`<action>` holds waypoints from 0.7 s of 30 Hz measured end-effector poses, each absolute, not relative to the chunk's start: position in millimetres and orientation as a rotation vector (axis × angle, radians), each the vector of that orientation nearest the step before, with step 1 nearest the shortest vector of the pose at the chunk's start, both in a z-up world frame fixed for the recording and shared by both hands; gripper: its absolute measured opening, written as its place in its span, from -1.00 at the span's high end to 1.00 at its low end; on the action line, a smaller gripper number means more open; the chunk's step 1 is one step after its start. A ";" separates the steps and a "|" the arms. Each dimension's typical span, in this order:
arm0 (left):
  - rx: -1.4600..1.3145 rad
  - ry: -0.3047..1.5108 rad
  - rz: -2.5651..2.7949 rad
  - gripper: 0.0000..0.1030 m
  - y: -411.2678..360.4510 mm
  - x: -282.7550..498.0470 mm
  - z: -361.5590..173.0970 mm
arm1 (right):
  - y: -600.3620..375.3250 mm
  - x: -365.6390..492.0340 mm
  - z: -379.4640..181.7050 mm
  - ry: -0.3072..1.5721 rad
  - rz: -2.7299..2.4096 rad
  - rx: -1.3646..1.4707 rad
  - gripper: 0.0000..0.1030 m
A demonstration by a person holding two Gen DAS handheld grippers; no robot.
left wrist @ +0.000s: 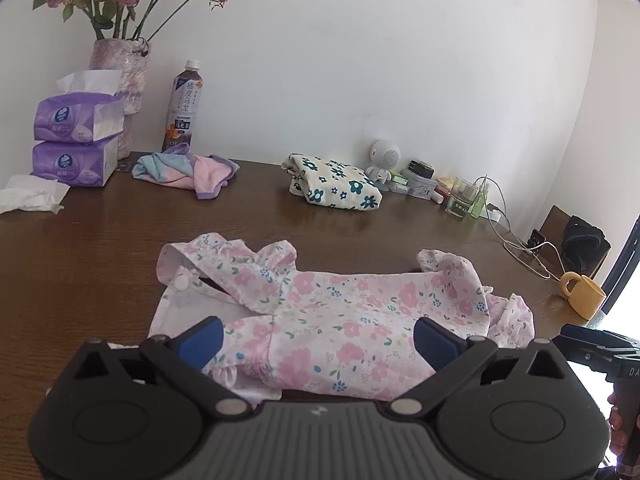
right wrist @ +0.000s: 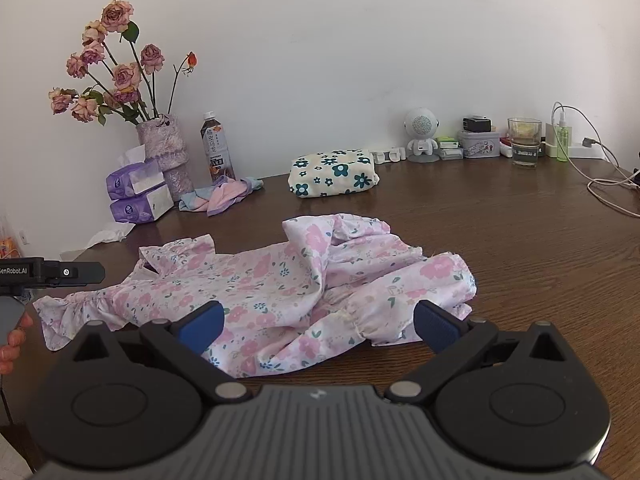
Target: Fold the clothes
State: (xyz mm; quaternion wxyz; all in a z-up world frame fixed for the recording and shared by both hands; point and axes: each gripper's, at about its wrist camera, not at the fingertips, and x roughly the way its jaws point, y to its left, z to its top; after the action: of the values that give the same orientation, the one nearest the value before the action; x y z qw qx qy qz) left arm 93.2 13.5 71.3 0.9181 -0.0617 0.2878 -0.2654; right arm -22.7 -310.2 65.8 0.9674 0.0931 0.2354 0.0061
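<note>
Just ahead — floral garment (left wrist: 320, 320), untouched.

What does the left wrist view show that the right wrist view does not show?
Only the left wrist view shows the yellow ceramic mug at the table's right edge, and the open left gripper. Only the right wrist view shows the open right gripper. Both show the pink floral garment lying on the brown wooden table, the folded cream cloth with dark green flowers and the vase of dried pink roses.
</note>
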 end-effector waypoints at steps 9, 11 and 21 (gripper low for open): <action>-0.008 0.600 -0.510 -0.96 11.5 145.9 99.1 | -324.5 16.8 98.1 0.454 0.015 0.138 -0.99; 0.029 0.616 -0.492 -0.96 7.7 162.9 103.4 | -331.0 35.3 109.4 0.458 0.014 0.135 -0.99; 0.058 0.798 -0.438 -0.96 -16.8 243.0 74.1 | -332.3 150.6 100.0 0.696 0.009 0.115 -0.89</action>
State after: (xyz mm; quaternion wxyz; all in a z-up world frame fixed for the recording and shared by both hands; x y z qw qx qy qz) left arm 243.0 -16.8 74.1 0.8978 0.0282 0.3852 -0.2117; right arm 150.6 -332.3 100.0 0.9384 0.0561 0.3409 0.0042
